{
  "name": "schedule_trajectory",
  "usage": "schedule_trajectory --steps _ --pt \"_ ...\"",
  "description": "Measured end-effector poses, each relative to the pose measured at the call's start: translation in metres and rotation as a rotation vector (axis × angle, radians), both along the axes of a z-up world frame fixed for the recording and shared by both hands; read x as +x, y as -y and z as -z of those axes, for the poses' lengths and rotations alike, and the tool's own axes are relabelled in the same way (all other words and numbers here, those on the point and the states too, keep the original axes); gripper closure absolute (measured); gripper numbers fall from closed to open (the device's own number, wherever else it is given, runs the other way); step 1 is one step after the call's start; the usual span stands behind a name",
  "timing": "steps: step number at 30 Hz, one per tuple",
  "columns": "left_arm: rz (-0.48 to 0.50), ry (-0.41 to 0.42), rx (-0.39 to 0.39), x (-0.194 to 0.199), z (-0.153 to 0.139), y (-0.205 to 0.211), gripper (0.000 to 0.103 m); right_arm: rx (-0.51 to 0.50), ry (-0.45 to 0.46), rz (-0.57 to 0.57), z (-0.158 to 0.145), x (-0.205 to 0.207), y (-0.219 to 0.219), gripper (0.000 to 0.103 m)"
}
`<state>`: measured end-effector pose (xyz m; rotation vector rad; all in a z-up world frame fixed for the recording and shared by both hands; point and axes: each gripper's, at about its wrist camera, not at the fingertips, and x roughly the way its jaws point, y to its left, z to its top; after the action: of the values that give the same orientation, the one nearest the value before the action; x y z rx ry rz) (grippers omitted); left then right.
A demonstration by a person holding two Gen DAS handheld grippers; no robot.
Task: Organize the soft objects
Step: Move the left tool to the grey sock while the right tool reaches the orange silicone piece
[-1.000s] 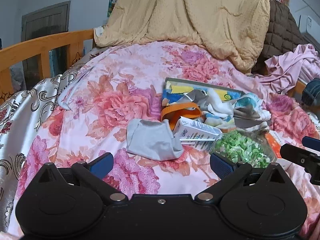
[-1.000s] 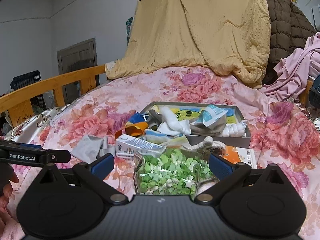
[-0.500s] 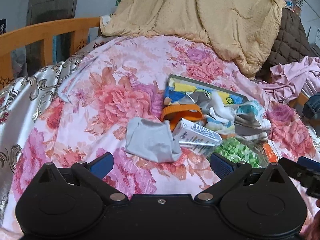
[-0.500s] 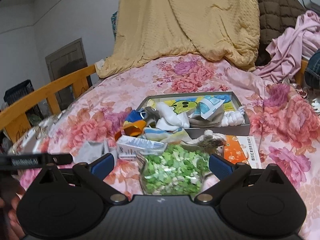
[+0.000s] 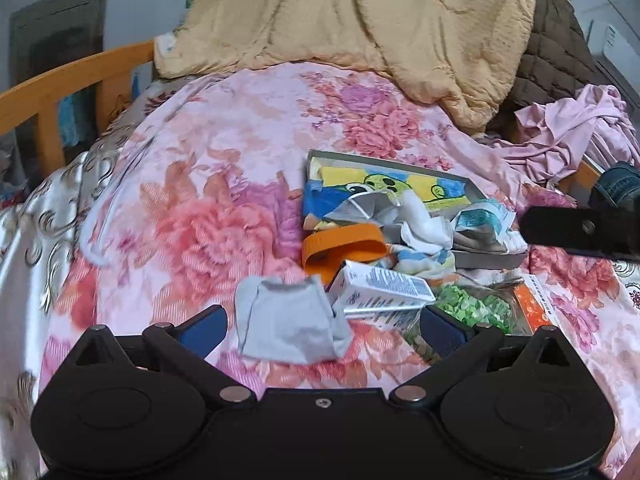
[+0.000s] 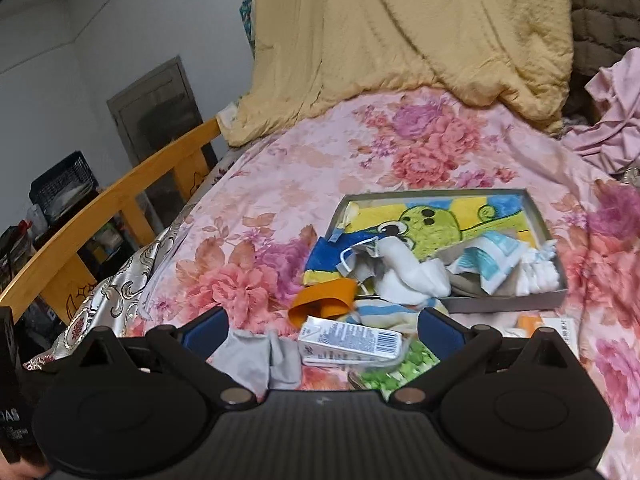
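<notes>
A grey cloth [image 5: 288,322] lies on the floral bedspread [image 5: 208,184], straight ahead of my open, empty left gripper [image 5: 322,326]. It also shows in the right wrist view [image 6: 256,356]. My right gripper [image 6: 322,330] is open and empty above the pile. A shallow grey box [image 6: 536,216] with a cartoon towel holds white socks [image 6: 412,276] and other cloths. An orange band [image 5: 344,244], a white carton [image 5: 380,288] and a bag of green pieces [image 5: 472,308] lie in front of the box. The right gripper's finger [image 5: 580,232] crosses the left wrist view.
A yellow quilt [image 5: 380,20] is heaped at the head of the bed, with a brown quilt [image 5: 560,52] and pink clothes [image 5: 568,132] to the right. A wooden rail [image 6: 120,196] runs along the left side. An orange booklet [image 5: 536,308] lies by the bag.
Both grippers have risen and tilted down over the pile. The right gripper has moved left, so the carton and grey cloth now lie between its fingers. Nothing was grasped.
</notes>
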<state>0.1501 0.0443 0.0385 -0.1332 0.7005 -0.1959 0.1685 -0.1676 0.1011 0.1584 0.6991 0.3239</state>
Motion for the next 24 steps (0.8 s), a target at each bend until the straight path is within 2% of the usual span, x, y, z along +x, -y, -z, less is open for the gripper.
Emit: schedule_trajectory --steps 3,7,10,15,24 --pt "0.039 -0.03 -0.001 0.013 0.0 0.001 0.001 0.018 -0.038 -0.015 0.002 0.02 -0.007 0.0" --pt "0.065 -0.05 0.01 0.031 0.003 -0.001 0.001 -0.024 -0.032 -0.04 0.009 0.042 -0.016 0.0" --pt "0.042 -0.057 0.014 0.043 0.013 -0.007 0.001 -0.03 -0.045 -0.058 0.02 0.059 -0.021 0.0" --pt "-0.009 -0.121 -0.053 0.056 0.038 -0.021 0.001 0.03 -0.067 -0.06 0.045 0.085 -0.022 0.0" --pt "0.049 -0.093 -0.023 0.06 0.065 -0.012 0.003 0.076 -0.106 -0.091 0.08 0.109 -0.011 0.0"
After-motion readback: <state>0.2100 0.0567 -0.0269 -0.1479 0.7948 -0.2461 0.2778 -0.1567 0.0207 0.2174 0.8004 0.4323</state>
